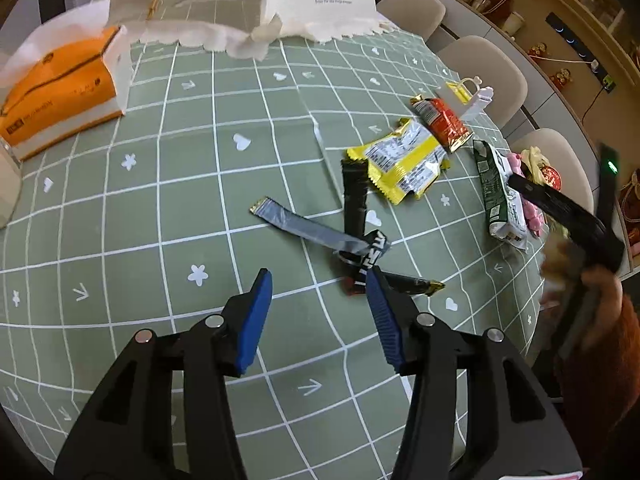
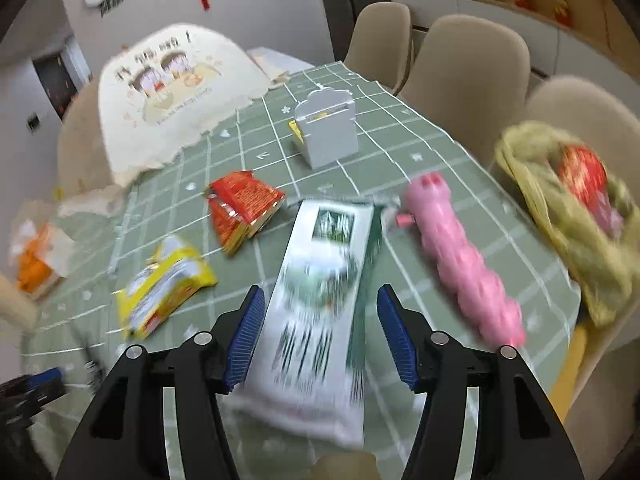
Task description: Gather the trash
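Left wrist view: the left claw [image 1: 318,280] stands spread low in the frame, nothing between its blue pads, its right pad just in front of a twisted black wrapper [image 1: 366,258] on the green checked table [image 1: 120,220]. A flat grey strip [image 1: 304,226] runs up-left from it. Farther, right of centre, lie a crinkled yellow wrapper [image 1: 404,164] and a red one [image 1: 442,122].

Right wrist view, blurred: the right claw [image 2: 320,300] is spread at the bottom, with a long green-and-white packet [image 2: 320,280] between its pads, not pinched. A pink toy [image 2: 460,256] lies to the right, a grey box [image 2: 328,136] beyond
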A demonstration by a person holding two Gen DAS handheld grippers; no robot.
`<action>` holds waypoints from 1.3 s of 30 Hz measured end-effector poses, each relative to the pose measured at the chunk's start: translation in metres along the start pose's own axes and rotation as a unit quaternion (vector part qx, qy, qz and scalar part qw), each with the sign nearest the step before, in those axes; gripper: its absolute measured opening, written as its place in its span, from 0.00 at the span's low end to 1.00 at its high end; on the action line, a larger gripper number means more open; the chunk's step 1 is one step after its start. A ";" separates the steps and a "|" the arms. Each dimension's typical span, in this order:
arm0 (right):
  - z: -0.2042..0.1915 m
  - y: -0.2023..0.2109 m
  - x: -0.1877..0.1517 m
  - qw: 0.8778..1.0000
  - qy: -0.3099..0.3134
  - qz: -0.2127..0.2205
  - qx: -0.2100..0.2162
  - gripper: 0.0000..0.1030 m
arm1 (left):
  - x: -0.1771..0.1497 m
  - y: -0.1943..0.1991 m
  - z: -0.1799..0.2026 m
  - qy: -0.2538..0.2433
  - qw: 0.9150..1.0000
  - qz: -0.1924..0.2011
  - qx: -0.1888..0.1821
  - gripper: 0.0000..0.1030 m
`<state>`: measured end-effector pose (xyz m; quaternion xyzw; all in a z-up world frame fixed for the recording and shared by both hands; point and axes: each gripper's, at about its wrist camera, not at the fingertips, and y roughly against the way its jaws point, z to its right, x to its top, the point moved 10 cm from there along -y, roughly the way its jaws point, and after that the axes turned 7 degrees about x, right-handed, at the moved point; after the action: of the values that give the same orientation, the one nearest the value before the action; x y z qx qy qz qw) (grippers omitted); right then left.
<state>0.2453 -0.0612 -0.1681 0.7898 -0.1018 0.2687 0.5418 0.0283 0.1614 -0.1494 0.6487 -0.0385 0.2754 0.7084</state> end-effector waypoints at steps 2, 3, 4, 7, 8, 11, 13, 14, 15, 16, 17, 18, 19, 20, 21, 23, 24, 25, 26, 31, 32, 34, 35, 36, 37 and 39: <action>0.008 -0.018 0.009 1.000 -0.006 -0.025 -0.013 0.54 | 0.001 0.004 0.002 -0.007 1.000 0.005 0.008 0.46; 0.010 -0.023 0.010 0.999 -0.010 -0.033 -0.014 0.54 | 0.001 0.006 0.003 -0.010 1.000 0.007 0.012 0.47; 0.013 -0.028 0.011 0.999 -0.014 -0.043 -0.014 0.55 | 0.001 0.008 0.004 -0.013 1.000 0.010 0.014 0.47; 0.015 -0.037 0.008 0.997 -0.010 -0.079 -0.017 0.55 | 0.002 0.012 0.006 -0.018 0.999 0.017 0.021 0.48; 0.013 -0.038 0.008 0.996 -0.002 -0.084 -0.016 0.55 | 0.002 0.012 0.007 -0.018 0.999 0.018 0.021 0.48; 0.002 -0.036 0.003 0.995 0.021 -0.093 0.006 0.53 | 0.002 0.008 0.010 -0.015 1.000 0.014 0.011 0.48; -0.003 -0.028 -0.006 0.996 0.032 -0.086 0.012 0.50 | 0.001 0.005 0.011 -0.010 1.000 0.010 0.006 0.48; -0.004 -0.023 -0.010 0.996 0.035 -0.083 0.016 0.49 | 0.000 0.004 0.011 -0.007 1.000 0.008 0.003 0.48; -0.007 -0.020 -0.014 0.996 0.035 -0.081 0.021 0.49 | 0.000 0.002 0.010 -0.003 1.000 0.006 -0.005 0.48; -0.009 -0.015 -0.018 0.996 0.033 -0.077 0.029 0.49 | -0.001 0.001 0.011 -0.001 1.000 0.005 -0.009 0.48; -0.011 -0.006 -0.025 0.996 0.029 -0.073 0.039 0.49 | -0.002 0.000 0.011 0.001 1.000 0.005 -0.016 0.48; -0.012 0.001 -0.031 0.996 0.027 -0.068 0.045 0.49 | -0.002 -0.001 0.011 0.002 1.000 0.005 -0.023 0.48; -0.014 0.007 -0.034 0.996 0.026 -0.063 0.049 0.49 | -0.002 -0.002 0.012 0.001 1.000 0.005 -0.029 0.48; -0.016 0.016 -0.041 0.997 0.025 -0.057 0.056 0.49 | -0.003 -0.004 0.014 -0.002 0.999 0.004 -0.035 0.48; -0.018 0.024 -0.047 0.997 0.024 -0.050 0.060 0.49 | -0.003 -0.006 0.015 -0.005 0.999 0.004 -0.038 0.48; -0.020 0.038 -0.056 0.997 0.028 -0.037 0.059 0.49 | -0.002 -0.010 0.019 -0.014 0.999 0.005 -0.037 0.48; -0.021 0.044 -0.060 0.997 0.031 -0.031 0.057 0.49 | -0.001 -0.013 0.021 -0.017 0.999 0.005 -0.031 0.48; -0.022 0.051 -0.064 0.998 0.034 -0.024 0.053 0.49 | 0.000 -0.016 0.023 -0.019 0.999 0.003 -0.027 0.48; -0.022 0.055 -0.067 0.998 0.034 -0.020 0.050 0.49 | 0.001 -0.019 0.025 -0.021 0.999 0.002 -0.024 0.48; -0.021 0.074 -0.076 0.999 0.023 -0.004 0.044 0.49 | 0.006 -0.036 0.032 -0.041 0.999 -0.001 0.014 0.41; -0.022 0.081 -0.076 0.999 0.026 0.002 0.043 0.49 | 0.006 -0.038 0.035 -0.045 0.999 -0.001 0.017 0.31; -0.020 0.093 -0.076 0.999 0.037 0.011 0.037 0.49 | 0.006 -0.040 0.041 -0.051 0.999 -0.004 0.012 0.23; -0.019 0.096 -0.075 0.998 0.041 0.015 0.034 0.49 | 0.007 -0.040 0.046 -0.051 0.999 -0.005 0.003 0.19; -0.016 0.101 -0.075 0.998 0.044 0.019 0.033 0.49 | 0.008 -0.038 0.048 -0.051 0.999 -0.003 -0.002 0.12; -0.014 0.105 -0.074 0.998 0.046 0.023 0.032 0.49 | 0.010 -0.035 0.053 -0.052 0.999 0.002 -0.006 0.10; -0.006 0.112 -0.072 0.998 0.044 0.026 0.032 0.49 | 0.015 -0.030 0.059 -0.051 0.999 0.012 -0.008 0.08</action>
<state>0.1325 -0.1090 -0.1153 0.7915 -0.0894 0.3205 0.5127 0.0719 0.1104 -0.1615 0.6556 -0.0845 0.2496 0.7076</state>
